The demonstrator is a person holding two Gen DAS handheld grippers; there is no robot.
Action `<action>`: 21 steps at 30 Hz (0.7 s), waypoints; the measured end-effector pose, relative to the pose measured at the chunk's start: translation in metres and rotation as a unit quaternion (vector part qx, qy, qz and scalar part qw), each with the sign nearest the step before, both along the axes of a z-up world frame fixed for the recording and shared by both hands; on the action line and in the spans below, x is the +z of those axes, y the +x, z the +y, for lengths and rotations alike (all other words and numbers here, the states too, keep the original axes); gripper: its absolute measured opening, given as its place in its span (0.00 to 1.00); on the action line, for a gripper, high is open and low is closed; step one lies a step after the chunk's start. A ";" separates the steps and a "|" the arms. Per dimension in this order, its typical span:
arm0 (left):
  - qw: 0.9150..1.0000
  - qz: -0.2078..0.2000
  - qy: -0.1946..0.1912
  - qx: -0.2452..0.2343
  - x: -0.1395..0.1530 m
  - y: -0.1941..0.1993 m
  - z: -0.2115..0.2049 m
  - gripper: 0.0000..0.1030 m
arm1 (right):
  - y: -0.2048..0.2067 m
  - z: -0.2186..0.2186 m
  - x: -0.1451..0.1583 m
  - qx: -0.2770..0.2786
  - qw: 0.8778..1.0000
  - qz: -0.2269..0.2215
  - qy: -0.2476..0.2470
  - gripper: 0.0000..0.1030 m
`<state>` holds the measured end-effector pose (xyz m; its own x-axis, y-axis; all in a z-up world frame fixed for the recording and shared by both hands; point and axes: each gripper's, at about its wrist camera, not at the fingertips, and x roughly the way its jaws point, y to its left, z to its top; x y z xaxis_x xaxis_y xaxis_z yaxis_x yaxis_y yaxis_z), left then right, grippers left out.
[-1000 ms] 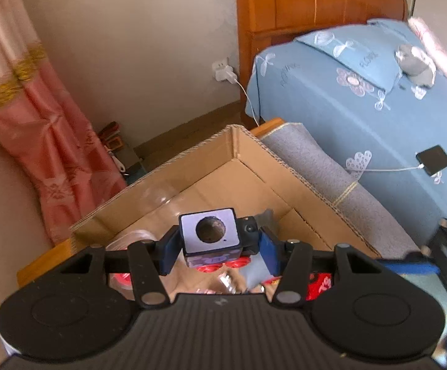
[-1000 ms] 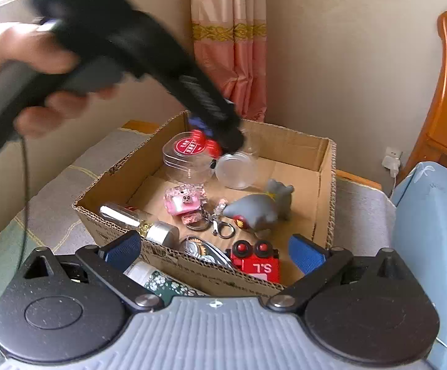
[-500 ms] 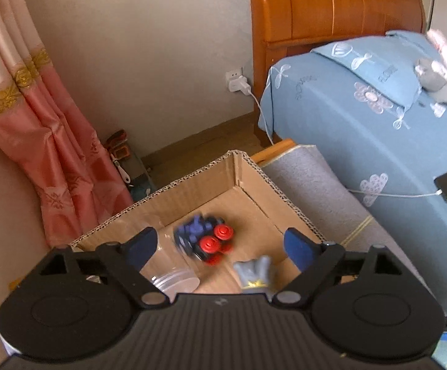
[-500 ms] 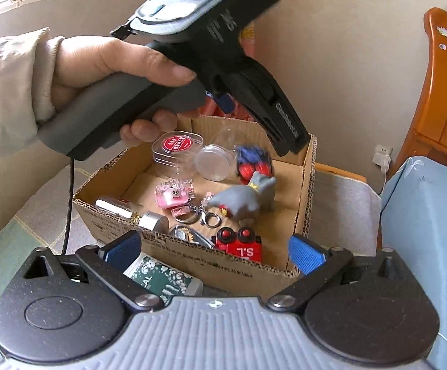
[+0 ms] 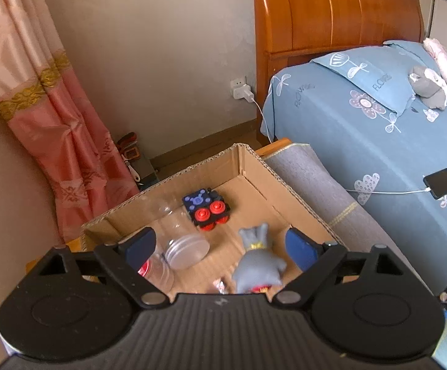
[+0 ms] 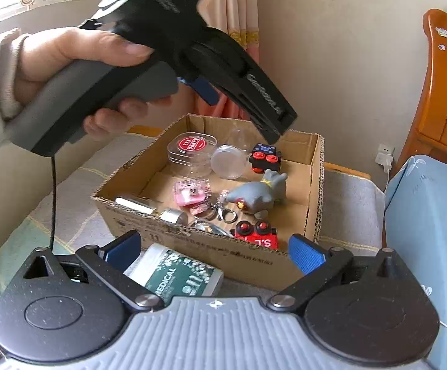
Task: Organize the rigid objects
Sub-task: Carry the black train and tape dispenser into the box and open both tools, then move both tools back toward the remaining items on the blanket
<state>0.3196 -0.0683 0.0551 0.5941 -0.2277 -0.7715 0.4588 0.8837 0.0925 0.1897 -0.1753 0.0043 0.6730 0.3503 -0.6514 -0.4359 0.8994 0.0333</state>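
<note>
- The left gripper (image 5: 220, 246) is opening its jaws wide, and nothing is sitting between them now.
- The blue toy car (image 5: 206, 209), which it was holding a second ago, is now lying in the cardboard box (image 5: 272, 182) near the far corner, beside the clear jar (image 5: 186, 246).
- The right gripper (image 6: 214, 251) is staying wide open and empty, hanging by the box's near edge.

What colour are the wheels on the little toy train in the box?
Red, on the toy train; the left wrist view shows them best.
</note>
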 end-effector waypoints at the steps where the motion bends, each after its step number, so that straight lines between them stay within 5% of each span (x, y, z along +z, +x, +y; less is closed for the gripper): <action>1: 1.000 -0.001 -0.002 0.000 0.002 -0.005 0.003 0.88 | -0.003 0.000 0.000 -0.002 1.000 0.000 0.000 1.00; 11: 1.000 -0.023 -0.012 0.010 0.003 -0.065 0.040 0.94 | -0.028 0.004 -0.021 -0.037 0.999 0.019 0.013 1.00; 21: 0.998 -0.028 -0.004 0.052 -0.029 -0.121 0.065 0.94 | -0.052 0.006 -0.041 -0.082 0.995 0.039 0.030 1.00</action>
